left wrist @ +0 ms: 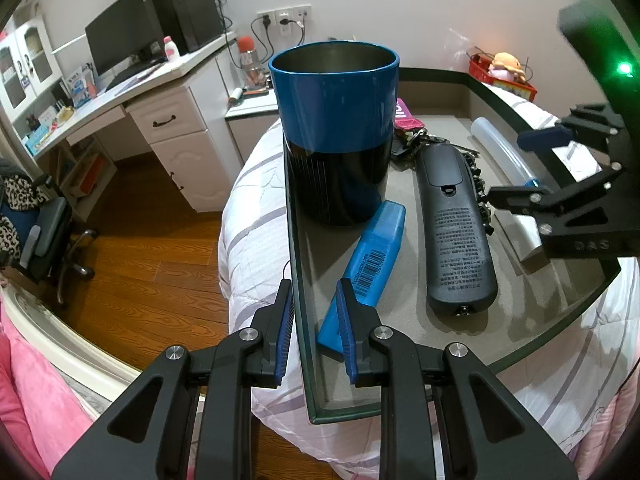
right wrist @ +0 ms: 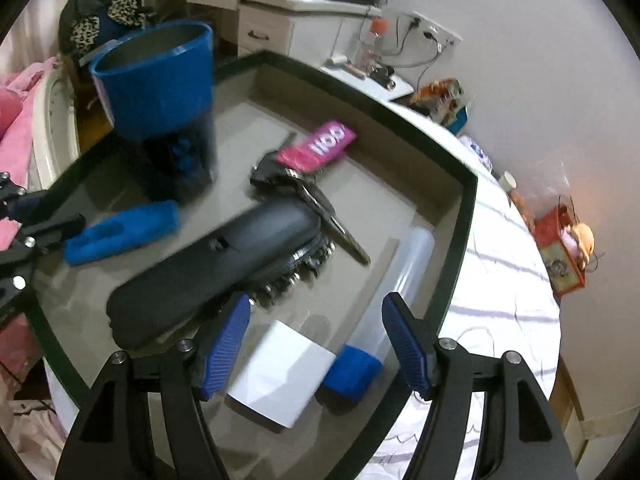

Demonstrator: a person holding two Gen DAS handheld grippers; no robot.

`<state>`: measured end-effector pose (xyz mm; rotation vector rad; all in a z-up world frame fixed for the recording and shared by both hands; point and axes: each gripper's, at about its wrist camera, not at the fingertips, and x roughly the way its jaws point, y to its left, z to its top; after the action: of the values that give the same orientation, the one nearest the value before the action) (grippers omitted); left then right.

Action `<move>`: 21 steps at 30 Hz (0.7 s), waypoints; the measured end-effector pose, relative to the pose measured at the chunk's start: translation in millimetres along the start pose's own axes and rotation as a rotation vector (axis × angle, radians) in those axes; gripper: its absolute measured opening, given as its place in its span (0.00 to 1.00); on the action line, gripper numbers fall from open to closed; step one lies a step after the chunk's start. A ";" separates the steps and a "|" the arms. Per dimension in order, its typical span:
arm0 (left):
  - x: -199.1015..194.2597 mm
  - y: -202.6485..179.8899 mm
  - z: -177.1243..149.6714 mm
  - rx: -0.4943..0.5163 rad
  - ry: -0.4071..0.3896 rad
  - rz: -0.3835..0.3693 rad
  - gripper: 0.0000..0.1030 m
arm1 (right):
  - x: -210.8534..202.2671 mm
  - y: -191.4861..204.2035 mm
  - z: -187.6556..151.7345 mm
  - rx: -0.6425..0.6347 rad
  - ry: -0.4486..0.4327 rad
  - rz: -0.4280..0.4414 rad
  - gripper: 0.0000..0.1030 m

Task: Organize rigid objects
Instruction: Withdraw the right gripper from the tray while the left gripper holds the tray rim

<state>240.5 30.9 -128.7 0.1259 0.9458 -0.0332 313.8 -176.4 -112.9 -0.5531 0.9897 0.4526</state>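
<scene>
A blue and black cup (left wrist: 334, 128) stands upright at the left edge of a glass table (left wrist: 400, 376). Beside it lie a blue highlighter (left wrist: 372, 264), a black remote (left wrist: 456, 232) face down, a key bunch with a pink tag (right wrist: 316, 148) and a clear tube with a blue cap (right wrist: 384, 308). A white box (right wrist: 280, 372) lies next to the tube. My left gripper (left wrist: 314, 332) is open, straddling the table's left edge near the highlighter's end. My right gripper (right wrist: 316, 344) is open above the white box and tube cap; it also shows in the left wrist view (left wrist: 516, 168).
The table rests on a bed with a white striped quilt (left wrist: 256, 216). A white desk (left wrist: 168, 116) with a monitor and an office chair (left wrist: 40, 236) stand to the left on a wooden floor. A red basket with a toy (right wrist: 564, 248) sits on the bed.
</scene>
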 end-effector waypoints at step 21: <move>-0.7 0.6 1.8 0.000 0.001 0.002 0.20 | 3.4 13.7 0.0 -0.050 0.041 0.010 0.71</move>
<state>241.5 31.2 -127.0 0.1271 0.9471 -0.0312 307.3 -165.4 -119.0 -0.6041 1.0231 0.4778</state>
